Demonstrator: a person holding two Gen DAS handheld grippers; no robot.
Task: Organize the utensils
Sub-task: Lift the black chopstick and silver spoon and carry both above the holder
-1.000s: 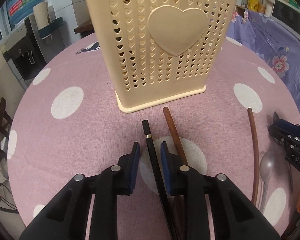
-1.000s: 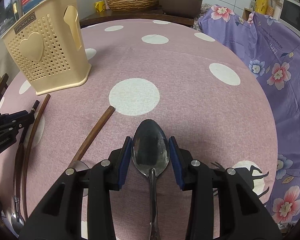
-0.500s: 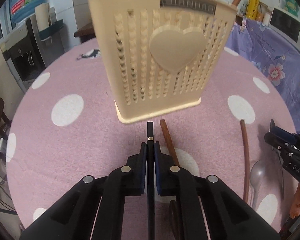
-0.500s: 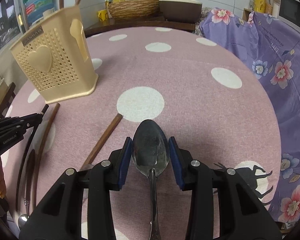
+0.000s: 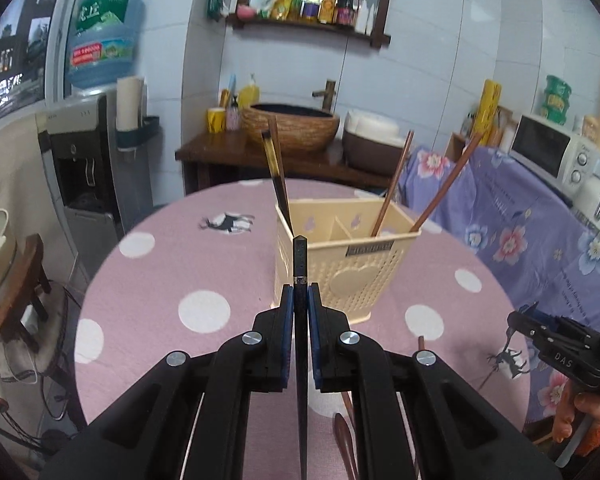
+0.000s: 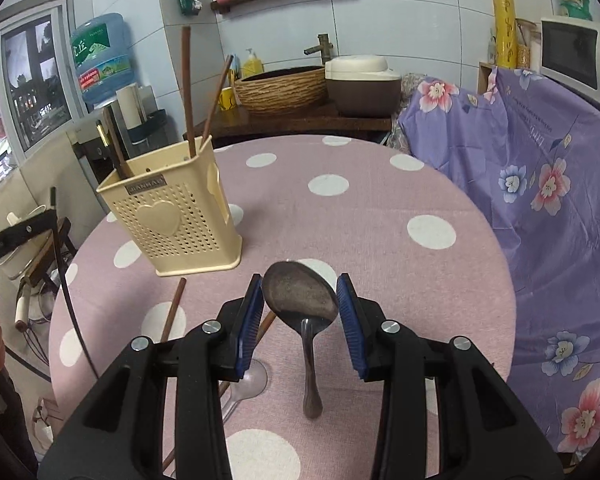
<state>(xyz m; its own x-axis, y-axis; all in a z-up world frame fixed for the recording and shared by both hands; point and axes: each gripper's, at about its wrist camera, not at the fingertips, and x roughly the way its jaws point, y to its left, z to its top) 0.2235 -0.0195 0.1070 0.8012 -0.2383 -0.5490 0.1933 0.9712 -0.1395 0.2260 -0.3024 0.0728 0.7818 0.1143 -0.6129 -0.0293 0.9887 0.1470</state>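
My left gripper (image 5: 299,304) is shut on a black chopstick (image 5: 300,264) and holds it lifted above the table, pointing at the cream perforated utensil holder (image 5: 340,264). The holder (image 6: 172,220) stands upright with several chopsticks (image 5: 392,184) in it. My right gripper (image 6: 300,300) is shut on the bowl of a metal spoon (image 6: 300,296), held above the table, its handle hanging down. The left gripper (image 6: 4,240) with its chopstick shows at the far left of the right wrist view.
Brown chopsticks (image 6: 172,308) and a translucent spoon (image 6: 248,380) lie on the pink polka-dot tablecloth (image 6: 380,260) below my right gripper. A purple floral cloth (image 6: 540,160) covers furniture at the right. A water dispenser (image 5: 96,140) stands at the back left.
My left gripper closed on the black chopstick and lifted it off the table. My right gripper rose with the spoon; both views now sit higher above the table.
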